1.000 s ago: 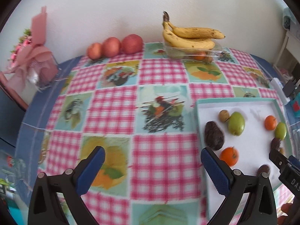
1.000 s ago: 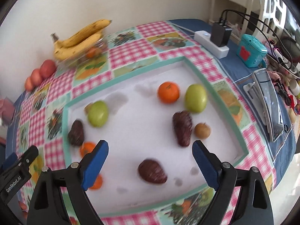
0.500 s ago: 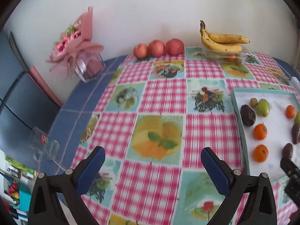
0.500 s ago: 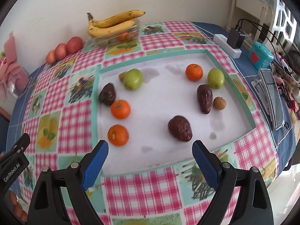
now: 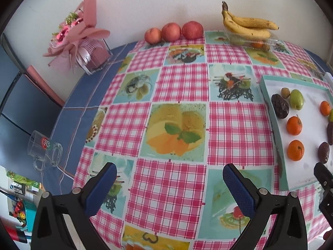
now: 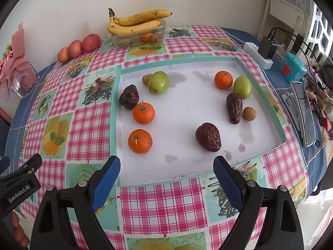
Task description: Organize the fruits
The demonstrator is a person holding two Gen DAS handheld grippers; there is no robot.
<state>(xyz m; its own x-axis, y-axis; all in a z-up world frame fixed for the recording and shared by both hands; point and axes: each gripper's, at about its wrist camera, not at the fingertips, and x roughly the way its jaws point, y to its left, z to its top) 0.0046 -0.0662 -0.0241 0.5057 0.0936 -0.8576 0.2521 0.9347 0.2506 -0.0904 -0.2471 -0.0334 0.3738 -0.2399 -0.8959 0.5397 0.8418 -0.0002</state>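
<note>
A shallow white tray with a teal rim (image 6: pixel 116 112) (image 5: pixel 268 95) lies on the checked tablecloth and holds loose fruit: three oranges (image 6: pixel 143 113) (image 6: pixel 140 141) (image 6: pixel 223 79), two green fruits (image 6: pixel 158 82) (image 6: pixel 242 87), three wrinkled dark fruits (image 6: pixel 208 136) (image 6: pixel 234 107) (image 6: pixel 129 96) and two small brown ones (image 6: pixel 249 113). My right gripper (image 6: pixel 167 166) is open and empty, hanging over the tray's near edge. Left of the tray, my left gripper (image 5: pixel 169 174) is open and empty above bare cloth.
Bananas (image 6: pixel 135 21) rest on a clear box of fruit at the back wall, with three apples (image 5: pixel 173 32) beside them. A pink bouquet (image 5: pixel 81 35) and a glass mug (image 5: pixel 44 149) sit at the left. A power strip (image 6: pixel 259 57), teal box and phone (image 6: pixel 303 112) lie right of the tray.
Both grippers have pulled back toward the table's near edge and risen, so more of the table shows. The left view swung left. No fruit moved; both grippers stayed open.
</note>
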